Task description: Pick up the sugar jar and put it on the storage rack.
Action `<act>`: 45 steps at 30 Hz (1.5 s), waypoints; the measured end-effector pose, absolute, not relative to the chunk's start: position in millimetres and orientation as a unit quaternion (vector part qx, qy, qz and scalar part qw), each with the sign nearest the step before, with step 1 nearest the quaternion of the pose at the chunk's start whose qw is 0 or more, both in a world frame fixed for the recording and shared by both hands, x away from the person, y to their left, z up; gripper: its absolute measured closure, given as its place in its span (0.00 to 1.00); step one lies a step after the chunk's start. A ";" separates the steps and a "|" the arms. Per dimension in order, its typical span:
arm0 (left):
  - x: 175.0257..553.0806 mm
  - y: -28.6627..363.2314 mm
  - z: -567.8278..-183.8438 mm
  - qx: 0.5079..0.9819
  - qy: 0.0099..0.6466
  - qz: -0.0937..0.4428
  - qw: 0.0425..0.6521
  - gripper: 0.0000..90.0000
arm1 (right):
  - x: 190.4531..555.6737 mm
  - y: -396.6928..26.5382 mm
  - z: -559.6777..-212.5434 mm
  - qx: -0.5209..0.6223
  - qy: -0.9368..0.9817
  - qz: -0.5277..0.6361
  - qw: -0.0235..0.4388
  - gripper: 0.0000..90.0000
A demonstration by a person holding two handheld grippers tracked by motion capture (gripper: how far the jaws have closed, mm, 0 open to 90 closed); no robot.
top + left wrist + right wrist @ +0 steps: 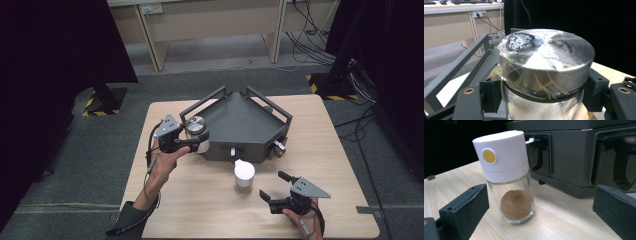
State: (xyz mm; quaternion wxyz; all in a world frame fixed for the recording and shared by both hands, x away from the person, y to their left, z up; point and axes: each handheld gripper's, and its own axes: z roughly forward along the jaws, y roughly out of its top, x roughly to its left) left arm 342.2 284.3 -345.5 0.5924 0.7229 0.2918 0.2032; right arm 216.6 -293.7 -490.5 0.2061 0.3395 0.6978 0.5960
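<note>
Here the dark corner rack [240,125] stands mid-table; the left gripper [197,142] is clamped on a metal-lidded glass jar [544,75] beside its left wall. It should keep the jar upright. The right gripper [272,186] gapes, holding nothing, near the white-capped spice jar [506,175].

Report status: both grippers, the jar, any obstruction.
Left gripper shut on metal-lidded glass jar, beside dark grey rack. Right gripper open, white-capped glass spice shaker ahead, untouched. Nothing between them.
</note>
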 end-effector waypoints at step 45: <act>405.4 232.8 -361.2 0.702 0.339 0.264 0.568 0.34 | 217.7 -295.6 -490.5 0.336 0.699 0.597 0.204 0.01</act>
